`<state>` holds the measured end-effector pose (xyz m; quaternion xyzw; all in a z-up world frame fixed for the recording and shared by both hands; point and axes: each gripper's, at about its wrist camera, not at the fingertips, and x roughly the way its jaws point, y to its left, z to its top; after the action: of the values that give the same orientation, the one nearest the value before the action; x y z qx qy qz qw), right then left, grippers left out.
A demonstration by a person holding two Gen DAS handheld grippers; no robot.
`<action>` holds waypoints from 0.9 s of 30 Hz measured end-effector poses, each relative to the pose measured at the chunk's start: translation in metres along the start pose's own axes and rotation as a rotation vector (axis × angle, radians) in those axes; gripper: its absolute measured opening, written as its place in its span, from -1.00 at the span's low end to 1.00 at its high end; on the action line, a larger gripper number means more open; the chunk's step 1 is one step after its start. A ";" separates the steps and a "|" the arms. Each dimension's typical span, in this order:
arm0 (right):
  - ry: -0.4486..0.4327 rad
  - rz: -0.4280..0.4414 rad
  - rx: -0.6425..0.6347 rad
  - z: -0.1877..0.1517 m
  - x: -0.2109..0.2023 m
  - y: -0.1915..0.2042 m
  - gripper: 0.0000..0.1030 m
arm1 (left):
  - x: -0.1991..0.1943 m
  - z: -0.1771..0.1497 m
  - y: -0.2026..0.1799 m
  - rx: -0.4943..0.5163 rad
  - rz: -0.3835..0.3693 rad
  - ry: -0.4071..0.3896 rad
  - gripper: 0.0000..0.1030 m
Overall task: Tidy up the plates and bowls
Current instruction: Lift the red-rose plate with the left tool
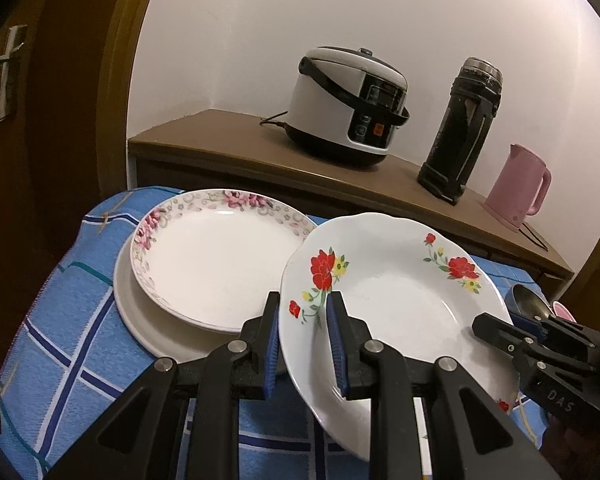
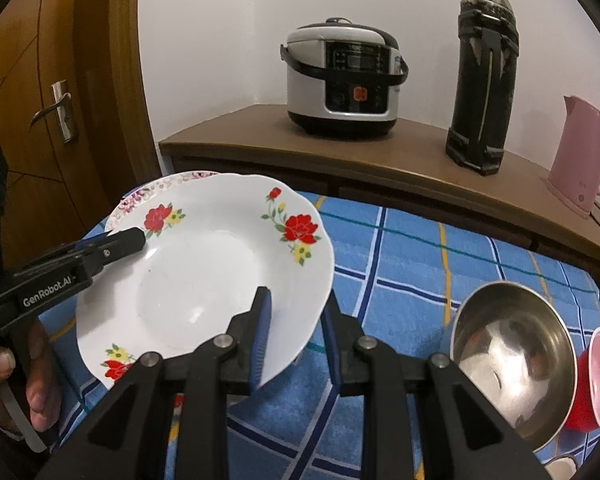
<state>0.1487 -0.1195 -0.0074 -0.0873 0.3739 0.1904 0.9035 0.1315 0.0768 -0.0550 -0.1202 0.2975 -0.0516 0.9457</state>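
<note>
A white deep plate with red flowers [image 1: 396,292] is held tilted above the blue checked cloth; it also shows in the right wrist view [image 2: 204,280]. My left gripper [image 1: 302,340] straddles its left rim, jaws close on it. My right gripper [image 2: 294,332] straddles its right rim with a gap at the outer finger. To the left, a pink-flowered plate [image 1: 220,256] sits on a plain white plate [image 1: 148,320]. A steel bowl [image 2: 512,360] and a red-and-pink bowl [image 2: 594,380] lie at the right.
A brown sideboard [image 2: 340,156] behind the table carries a rice cooker [image 2: 342,80], a tall black flask [image 2: 484,80] and a pink kettle [image 2: 584,156]. A wooden door [image 2: 56,92] stands at the left. The blue checked cloth [image 2: 420,256] covers the table.
</note>
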 end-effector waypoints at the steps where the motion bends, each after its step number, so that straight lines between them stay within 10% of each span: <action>1: -0.003 -0.001 -0.002 0.001 0.000 0.000 -0.51 | -0.001 0.000 0.000 0.002 0.004 -0.005 -0.53; 27: -0.061 -0.007 -0.044 0.028 0.010 0.016 -0.50 | -0.007 0.011 0.003 0.038 0.123 -0.096 -0.52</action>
<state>0.1669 -0.0932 0.0048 -0.1025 0.3418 0.1982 0.9129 0.1321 0.0833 -0.0435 -0.0859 0.2577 0.0067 0.9624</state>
